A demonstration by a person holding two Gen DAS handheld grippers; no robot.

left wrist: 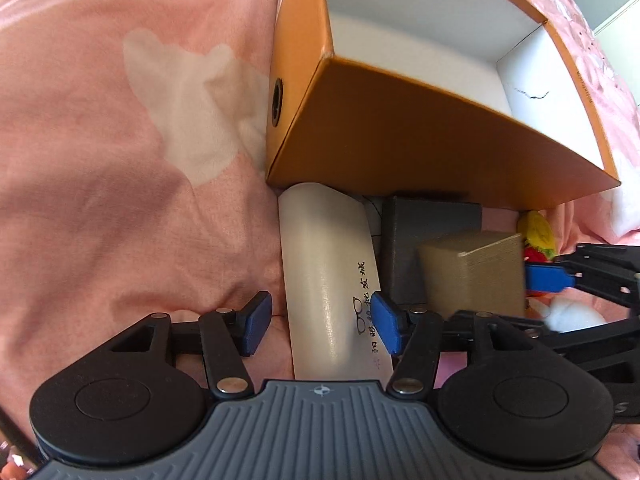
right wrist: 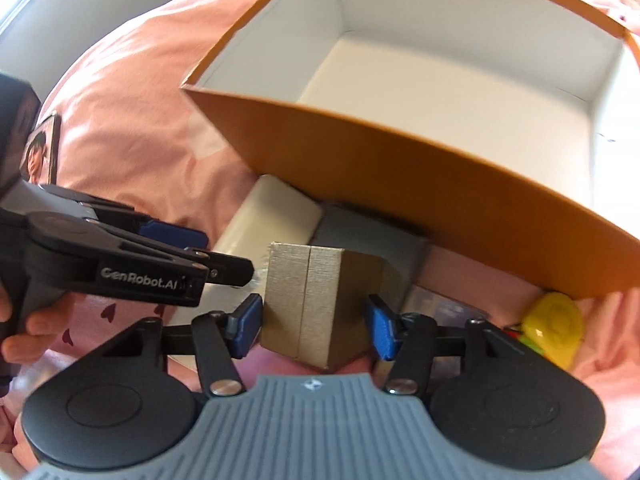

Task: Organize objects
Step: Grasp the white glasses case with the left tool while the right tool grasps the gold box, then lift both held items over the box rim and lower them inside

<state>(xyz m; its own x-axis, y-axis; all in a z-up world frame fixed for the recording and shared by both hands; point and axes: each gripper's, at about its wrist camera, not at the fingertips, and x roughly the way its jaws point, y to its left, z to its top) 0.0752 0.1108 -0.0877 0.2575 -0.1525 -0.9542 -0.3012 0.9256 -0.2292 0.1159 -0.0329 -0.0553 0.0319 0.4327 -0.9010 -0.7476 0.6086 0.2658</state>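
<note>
- two pairs of tongs are seen pointing steeply down at a cluster of things on a pink bed cover (left wrist: 120, 160).
- the left tongs (left wrist: 320, 326) are held apart; the cream glasses case (left wrist: 328, 280) lies between the blue pads (left wrist: 256, 322), and a gap is visible beside the left pad, while the right pad sits over the case's printed edge, so no clamping is shown.
- the right tongs (right wrist: 316, 328) are also held apart, straddling the gold box (right wrist: 316, 300); the left pad looks just at the box's side and the right pad stands clear of it, though blur makes true contact hard to judge.
- no earlier view is given, so only the present spread of both tongs is told.
- in the right wrist view, the left tongs are seen from the side, marked "genrobot.ai", gripped by a hand (right wrist: 24, 332) at the left edge.
- the gold box stands just beside the glasses case, with a dark grey box (left wrist: 424, 236) behind and between them.
- a yellow toy (right wrist: 556, 328) with red and green parts is seen to the right, near the gold box.
- the orange box (left wrist: 400, 132) with its white inside lies open just beyond the cluster; nothing is seen in the visible part of it.
- a framed picture (right wrist: 40, 152) is propped at the far left on the bed cover.
</note>
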